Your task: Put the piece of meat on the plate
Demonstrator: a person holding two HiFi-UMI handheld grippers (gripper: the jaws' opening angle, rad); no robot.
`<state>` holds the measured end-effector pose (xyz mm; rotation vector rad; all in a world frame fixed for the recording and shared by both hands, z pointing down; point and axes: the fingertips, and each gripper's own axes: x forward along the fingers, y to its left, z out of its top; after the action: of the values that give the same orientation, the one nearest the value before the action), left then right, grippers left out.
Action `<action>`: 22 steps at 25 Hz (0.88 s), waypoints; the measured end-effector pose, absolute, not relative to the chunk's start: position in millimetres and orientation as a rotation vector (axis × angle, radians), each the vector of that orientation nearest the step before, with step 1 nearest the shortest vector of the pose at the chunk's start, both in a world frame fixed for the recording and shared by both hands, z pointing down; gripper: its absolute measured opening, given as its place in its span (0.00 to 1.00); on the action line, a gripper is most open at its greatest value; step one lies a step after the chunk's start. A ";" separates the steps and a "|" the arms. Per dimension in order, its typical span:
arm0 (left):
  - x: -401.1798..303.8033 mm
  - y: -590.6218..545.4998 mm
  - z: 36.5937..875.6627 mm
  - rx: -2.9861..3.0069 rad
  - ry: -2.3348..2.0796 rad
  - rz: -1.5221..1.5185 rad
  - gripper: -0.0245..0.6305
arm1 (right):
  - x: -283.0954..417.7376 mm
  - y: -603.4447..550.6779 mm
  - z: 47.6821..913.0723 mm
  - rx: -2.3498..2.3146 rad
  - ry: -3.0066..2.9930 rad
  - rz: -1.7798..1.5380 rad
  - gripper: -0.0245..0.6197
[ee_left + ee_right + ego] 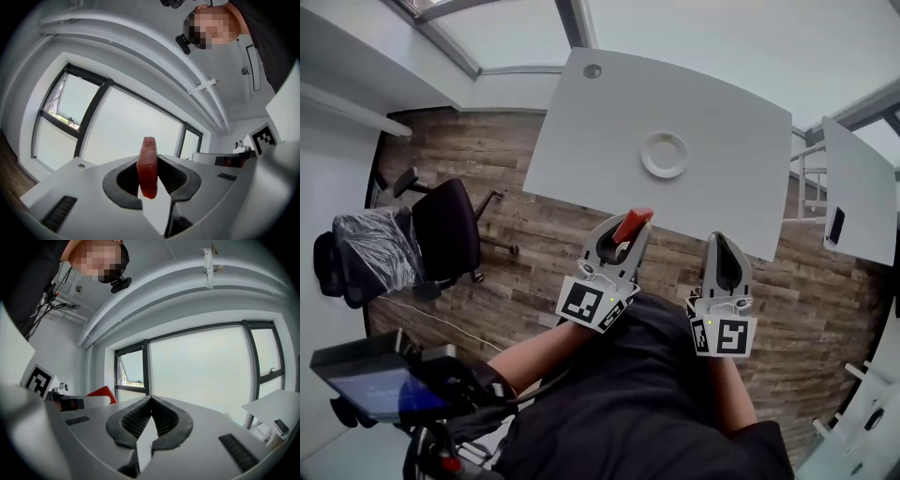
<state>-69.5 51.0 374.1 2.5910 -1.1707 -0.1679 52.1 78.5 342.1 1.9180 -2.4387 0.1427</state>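
Observation:
A red piece of meat (632, 224) sticks out of my left gripper (626, 234), whose jaws are shut on it; in the left gripper view the meat (148, 166) stands on edge between the dark pads. A white plate (665, 155) rests on the white table (581, 141), ahead of both grippers and slightly to the right of the left one. My right gripper (724, 246) is held over the wooden floor near the table's front edge, shut with nothing in it; its tips meet (151, 401). Both grippers point level.
A black office chair (445, 225) and a wrapped chair (361, 248) stand on the wood floor to the left. A second white table (858, 197) stands at the right. Large windows (201, 366) fill the wall ahead. A screen device (380, 384) sits at lower left.

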 end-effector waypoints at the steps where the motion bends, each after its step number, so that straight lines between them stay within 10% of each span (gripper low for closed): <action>1: -72.3 42.8 376.3 2.586 -1.172 -0.165 0.19 | 50.4 68.9 343.5 1.919 -2.433 0.146 0.05; 22: -49.7 -40.9 420.6 2.512 -1.242 0.044 0.19 | 62.5 -29.0 341.4 1.767 -2.558 0.194 0.05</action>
<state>-49.7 -40.9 420.6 2.5117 -1.2424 0.0436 62.5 -29.0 341.4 1.7670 -2.5581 0.1941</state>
